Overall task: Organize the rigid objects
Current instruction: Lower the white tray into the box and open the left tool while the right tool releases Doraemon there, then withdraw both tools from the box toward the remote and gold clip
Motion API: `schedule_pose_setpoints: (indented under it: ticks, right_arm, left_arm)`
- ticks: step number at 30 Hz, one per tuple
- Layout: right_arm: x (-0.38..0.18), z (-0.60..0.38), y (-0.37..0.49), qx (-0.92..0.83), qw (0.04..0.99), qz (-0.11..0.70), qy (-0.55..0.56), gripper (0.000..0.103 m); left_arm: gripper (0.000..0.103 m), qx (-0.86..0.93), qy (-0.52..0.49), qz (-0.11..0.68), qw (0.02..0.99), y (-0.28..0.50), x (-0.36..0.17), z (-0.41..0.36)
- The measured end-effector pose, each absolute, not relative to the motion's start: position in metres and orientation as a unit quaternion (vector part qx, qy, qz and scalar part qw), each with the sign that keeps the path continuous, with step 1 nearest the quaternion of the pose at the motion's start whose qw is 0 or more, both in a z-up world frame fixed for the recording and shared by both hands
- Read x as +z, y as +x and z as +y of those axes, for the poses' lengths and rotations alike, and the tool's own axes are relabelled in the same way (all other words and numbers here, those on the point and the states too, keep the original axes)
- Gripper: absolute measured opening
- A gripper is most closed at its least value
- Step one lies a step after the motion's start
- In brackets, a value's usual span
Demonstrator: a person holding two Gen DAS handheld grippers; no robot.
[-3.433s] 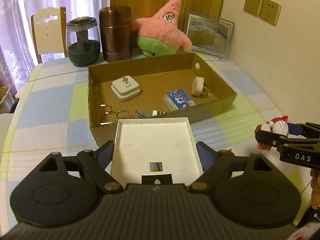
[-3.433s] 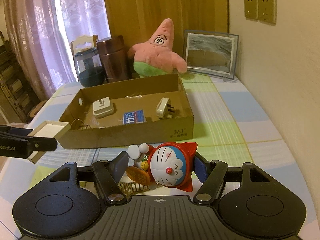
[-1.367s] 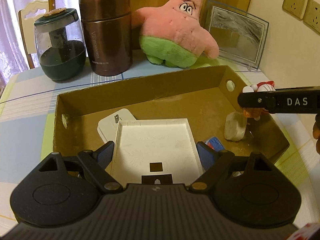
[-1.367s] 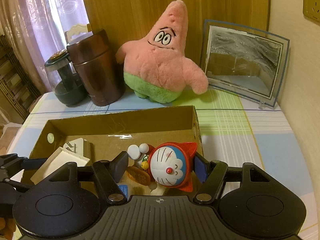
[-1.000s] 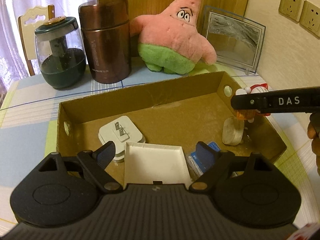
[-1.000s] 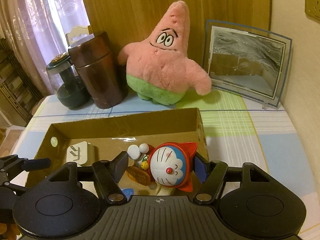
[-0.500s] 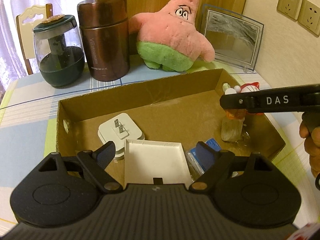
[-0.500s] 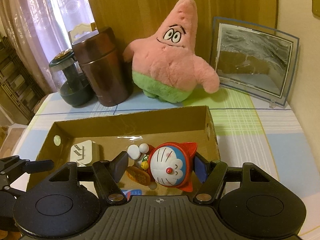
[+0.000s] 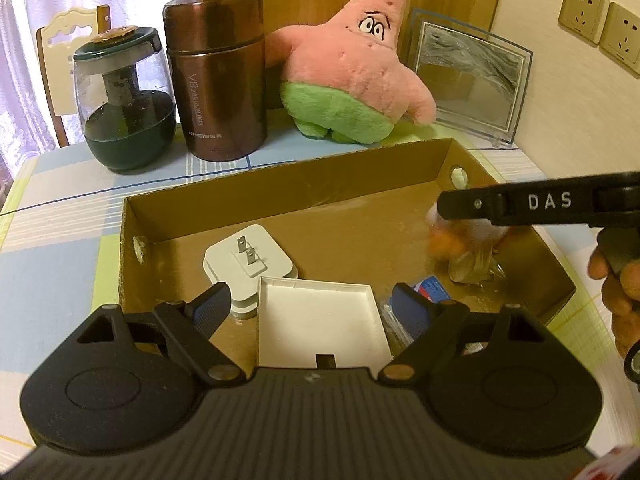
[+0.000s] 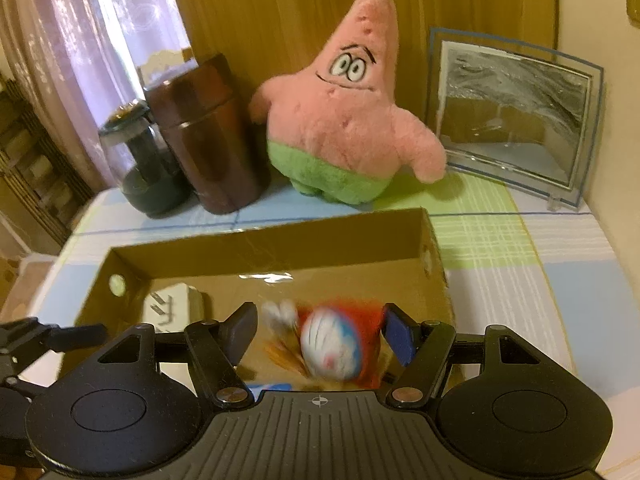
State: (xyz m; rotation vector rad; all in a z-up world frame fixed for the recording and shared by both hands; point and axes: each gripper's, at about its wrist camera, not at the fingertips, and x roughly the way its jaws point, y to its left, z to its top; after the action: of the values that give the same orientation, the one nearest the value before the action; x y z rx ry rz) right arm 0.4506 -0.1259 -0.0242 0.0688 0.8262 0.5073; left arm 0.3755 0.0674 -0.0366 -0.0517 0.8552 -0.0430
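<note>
Figurine [image 10: 334, 346], the round-faced cat toy in red, shows as a smear between the right gripper [image 10: 318, 334] jaws over the right half of the cardboard box [image 9: 280, 184]. The blur and the gaps beside it suggest it is dropping free: the right jaws have just been opening, and neither pad seems to press on it now. From the left wrist view only an orange-and-white streak under the black finger [image 9: 520, 204] marks it, just above the pale plug [image 9: 472, 268] lying by the right wall. Letting go low inside the walls makes sense, since a toy that shape could bounce or roll and the walls would catch it.

White tray [image 9: 320, 320] lies flat on the box floor at the near edge, between the left gripper [image 9: 310, 306] jaws, which stand spread with clear space on both sides; it looks set down and freed, its open face up so it rests steady. Beside it sits the white charger [image 9: 248, 264], prongs up, partly tucked behind the tray's far left corner, and a blue packet [image 9: 430, 286] peeks out on the right.

Beyond the box, on the checked tabletop [image 9: 52, 248], stand a glass jar [image 9: 124, 108], a brown flask [image 9: 220, 80], a pink plush [image 9: 352, 72] and a frame [image 9: 472, 80]; none seem part of the sorting. A hand [image 9: 620, 284] grips the right tool at the frame's edge.
</note>
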Motion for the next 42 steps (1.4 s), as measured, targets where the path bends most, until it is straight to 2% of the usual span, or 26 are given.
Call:
schedule_pose_setpoints:
  ticks: [3,20,42]
  right_arm:
    - [-0.02,-0.128,0.449,0.243,0.889,0.386,0.041,0.081]
    - [0.002,-0.139,0.413,0.239,0.892,0.382,0.019,0.082]
    - [0.059,-0.181,0.273,0.243,0.906,0.346,0.022,0.082]
  left_arm:
    - [0.085,-0.018,-0.013,0.411,0.911,0.374,-0.035,0.066]
    - [0.085,-0.014,-0.016,0.406,0.914,0.345,-0.012,0.061]
    - [0.085,-0.004,-0.058,0.387,0.92,0.216,0.038,0.043]
